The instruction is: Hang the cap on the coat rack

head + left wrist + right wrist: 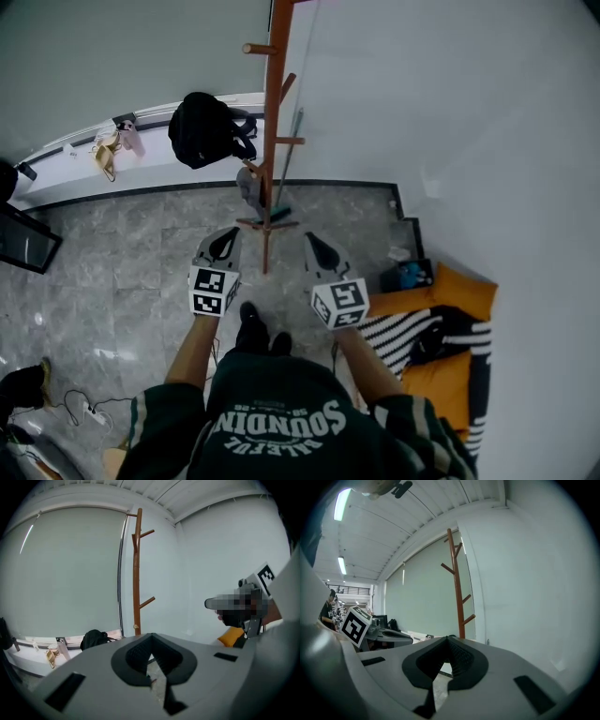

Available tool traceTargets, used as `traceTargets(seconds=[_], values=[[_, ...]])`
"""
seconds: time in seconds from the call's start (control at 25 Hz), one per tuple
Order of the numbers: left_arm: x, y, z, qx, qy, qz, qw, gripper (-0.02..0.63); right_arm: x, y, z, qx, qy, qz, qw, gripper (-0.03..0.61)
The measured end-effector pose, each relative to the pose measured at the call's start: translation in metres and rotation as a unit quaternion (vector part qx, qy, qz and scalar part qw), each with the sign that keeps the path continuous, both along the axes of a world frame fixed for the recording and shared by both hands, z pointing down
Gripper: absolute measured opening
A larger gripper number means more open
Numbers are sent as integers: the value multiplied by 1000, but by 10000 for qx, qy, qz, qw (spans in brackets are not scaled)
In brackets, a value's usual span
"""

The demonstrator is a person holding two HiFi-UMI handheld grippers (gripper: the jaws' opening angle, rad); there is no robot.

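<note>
Closest to the head camera was my dark green shirt (272,422), and just beyond it I held both claws low over the grey floor (141,272), pointed toward the foot of the coat rack (273,112). My left claw (228,236) was clenched, its 2 jaws meeting at the tips, with nothing between them but a sliver of floor showing lower down. My right claw (310,238) was clenched the same way and was just as empty.

The cap (249,186), grey as far as I could tell, seemed to hang from 1 of the low pegs on the rack's left side, ahead of both claws and apart from them. How firmly it sat on the peg I could not make out.

By my reckoning the hanging was done, since neither claw held anything and the cap was on the rack. At most, a check that it sat securely was left. A black bag (204,128) on the white ledge (56,169) played no part.
</note>
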State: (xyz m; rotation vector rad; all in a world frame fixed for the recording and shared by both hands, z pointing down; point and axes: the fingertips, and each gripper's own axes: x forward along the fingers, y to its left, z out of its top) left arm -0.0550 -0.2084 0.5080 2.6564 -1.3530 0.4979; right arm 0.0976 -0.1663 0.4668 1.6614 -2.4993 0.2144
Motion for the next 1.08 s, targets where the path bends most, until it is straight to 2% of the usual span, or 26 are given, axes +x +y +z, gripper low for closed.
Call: traceTargets(seconds=[0.36, 1.08], values=[[4, 41, -4, 91, -36, -1, 10000, 0, 10, 30, 6, 16, -37, 26, 10000, -2], [11, 52, -10, 173, -14, -14, 9998, 0, 11, 43, 1, 87, -8, -105, 9999, -2]])
